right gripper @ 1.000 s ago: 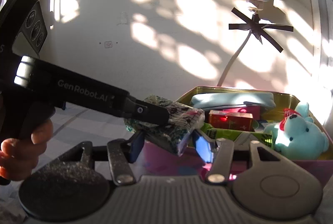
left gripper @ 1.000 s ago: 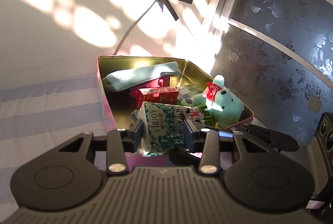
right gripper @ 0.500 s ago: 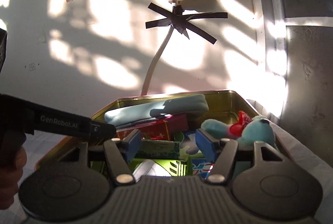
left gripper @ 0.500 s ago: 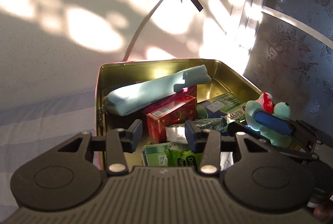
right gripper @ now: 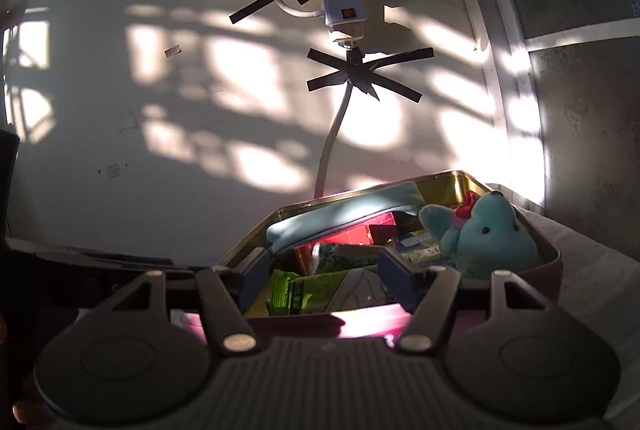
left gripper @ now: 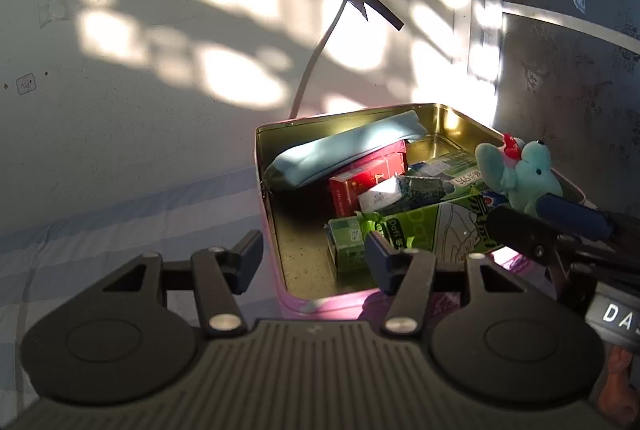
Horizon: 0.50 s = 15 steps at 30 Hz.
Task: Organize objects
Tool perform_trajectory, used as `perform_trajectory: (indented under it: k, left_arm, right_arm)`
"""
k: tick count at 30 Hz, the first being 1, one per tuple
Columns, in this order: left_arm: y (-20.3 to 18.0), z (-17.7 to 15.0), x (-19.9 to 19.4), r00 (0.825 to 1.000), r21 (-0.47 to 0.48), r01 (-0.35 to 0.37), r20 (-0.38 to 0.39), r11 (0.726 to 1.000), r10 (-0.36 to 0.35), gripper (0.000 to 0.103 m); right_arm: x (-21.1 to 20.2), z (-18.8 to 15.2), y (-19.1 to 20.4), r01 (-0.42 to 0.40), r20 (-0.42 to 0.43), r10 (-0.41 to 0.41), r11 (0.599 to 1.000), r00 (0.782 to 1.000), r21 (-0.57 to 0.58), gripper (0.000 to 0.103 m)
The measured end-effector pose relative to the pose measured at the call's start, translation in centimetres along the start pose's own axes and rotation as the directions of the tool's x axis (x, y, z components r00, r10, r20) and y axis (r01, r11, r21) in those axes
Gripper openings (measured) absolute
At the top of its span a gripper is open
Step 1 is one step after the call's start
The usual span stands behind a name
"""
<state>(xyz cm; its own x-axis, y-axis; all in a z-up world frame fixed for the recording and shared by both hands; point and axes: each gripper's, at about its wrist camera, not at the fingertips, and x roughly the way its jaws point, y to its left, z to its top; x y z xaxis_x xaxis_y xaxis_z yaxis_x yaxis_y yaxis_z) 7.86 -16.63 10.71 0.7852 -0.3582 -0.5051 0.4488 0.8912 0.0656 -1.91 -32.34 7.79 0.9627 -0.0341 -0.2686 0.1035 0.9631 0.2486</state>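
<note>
Sun-dappled wall behind, striped cloth below; the tin (left gripper: 276, 230) sits full, with the tissue pack (left gripper: 404, 190) atop the boxes. My left gripper (left gripper: 314, 258) and right gripper (right gripper: 324, 274) both hang spread and empty. I'd worry the bear (left gripper: 520, 174), perched at the rim, tips out if nudged.

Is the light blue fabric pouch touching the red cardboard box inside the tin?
Touching. In the left wrist view the light blue fabric pouch lies directly across the top edge of the red cardboard box, with no gap visible.
</note>
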Motion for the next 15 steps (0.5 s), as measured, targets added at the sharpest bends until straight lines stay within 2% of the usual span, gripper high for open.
perform_trajectory:
  k: [3,9,14,15]
  left_arm:
    - [0.4,-1.1,-1.2,1.0,-0.007,-0.013,0.001,1.0,0.013,0.065]
    - [0.7,-2.8,-3.0,0.999,-0.008,-0.034,0.001,0.999,0.034,0.066]
    - [0.7,-4.2,-3.8,0.999,-0.015,-0.037,-0.02,0.999,0.036,0.07]
    - [0.6,-4.5,-4.0,0.999,-0.017,-0.037,-0.023,0.999,0.036,0.074]
  right_arm:
    - [-1.5,-0.7,0.6,-0.001,-0.003,0.001,1.0,1.0,0.016,0.063]
    - [-3.7,-1.8,0.7,0.013,-0.02,-0.012,0.998,1.0,0.065,0.063]
    - [-5.1,-2.7,0.2,0.033,-0.04,-0.029,0.993,0.999,0.112,0.064]
    - [-5.3,-2.8,0.1,0.035,-0.044,-0.03,0.992,0.999,0.118,0.064]
